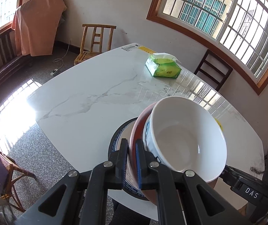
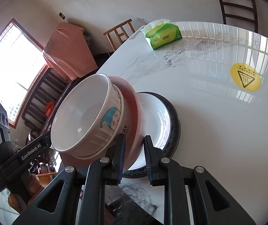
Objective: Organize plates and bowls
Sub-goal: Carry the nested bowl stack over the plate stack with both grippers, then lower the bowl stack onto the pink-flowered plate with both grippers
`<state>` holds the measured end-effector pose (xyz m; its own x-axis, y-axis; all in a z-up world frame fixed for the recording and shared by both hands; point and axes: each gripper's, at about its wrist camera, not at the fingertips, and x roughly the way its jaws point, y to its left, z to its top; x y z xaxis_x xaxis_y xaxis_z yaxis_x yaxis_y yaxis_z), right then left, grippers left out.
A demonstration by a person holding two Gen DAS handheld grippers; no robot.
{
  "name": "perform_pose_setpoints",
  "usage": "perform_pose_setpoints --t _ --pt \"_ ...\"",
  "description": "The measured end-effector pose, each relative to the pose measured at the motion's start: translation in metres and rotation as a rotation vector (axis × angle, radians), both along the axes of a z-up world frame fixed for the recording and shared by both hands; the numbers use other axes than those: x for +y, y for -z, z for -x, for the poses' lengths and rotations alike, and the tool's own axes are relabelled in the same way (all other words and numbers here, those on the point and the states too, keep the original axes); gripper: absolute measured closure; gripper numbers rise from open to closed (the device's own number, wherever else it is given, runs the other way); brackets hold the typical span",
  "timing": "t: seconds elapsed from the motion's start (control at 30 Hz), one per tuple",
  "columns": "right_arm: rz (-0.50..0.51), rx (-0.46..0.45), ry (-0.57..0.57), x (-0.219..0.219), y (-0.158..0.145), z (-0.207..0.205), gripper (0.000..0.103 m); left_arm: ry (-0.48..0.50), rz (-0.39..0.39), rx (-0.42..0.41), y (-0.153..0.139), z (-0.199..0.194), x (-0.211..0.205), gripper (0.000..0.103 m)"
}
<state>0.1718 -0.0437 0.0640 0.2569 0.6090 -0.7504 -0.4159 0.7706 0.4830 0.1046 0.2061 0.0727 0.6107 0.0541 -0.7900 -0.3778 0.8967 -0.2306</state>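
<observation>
A: Left tongs [image 1: 132, 161]?
B: Clenched on the rim of the red bowl [image 1: 136, 131]. A white bowl [image 1: 186, 138] is nested inside it, and the stack is tilted on its side.

A: Right tongs [image 2: 134, 157]?
B: Nearly closed, straddling the red bowl's rim from the opposite side. The inner pad touches it. The outer pad shows a small gap, so I cannot tell if the grip is firm.

A: Where's the stack?
B: At the near edge of the marble tabletop [image 1: 96, 93], over a white plate with a dark patterned rim [image 2: 171, 112] that lies flat. Whether the bowl touches the plate, can't tell.

A: Anything else?
B: A green tissue pack [image 1: 163, 66] at the far end, well apart. A yellow warning sticker [image 2: 245, 76] on the tabletop, and wooden chairs around it.
</observation>
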Motion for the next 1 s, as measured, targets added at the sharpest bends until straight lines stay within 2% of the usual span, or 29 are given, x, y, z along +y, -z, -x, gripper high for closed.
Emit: perform_pose_setpoints --t 1.0 --pt "0.007 0.019 -0.014 0.008 0.007 -0.004 0.083 -0.021 0.017 0.023 0.012 -0.01 0.012 0.097"
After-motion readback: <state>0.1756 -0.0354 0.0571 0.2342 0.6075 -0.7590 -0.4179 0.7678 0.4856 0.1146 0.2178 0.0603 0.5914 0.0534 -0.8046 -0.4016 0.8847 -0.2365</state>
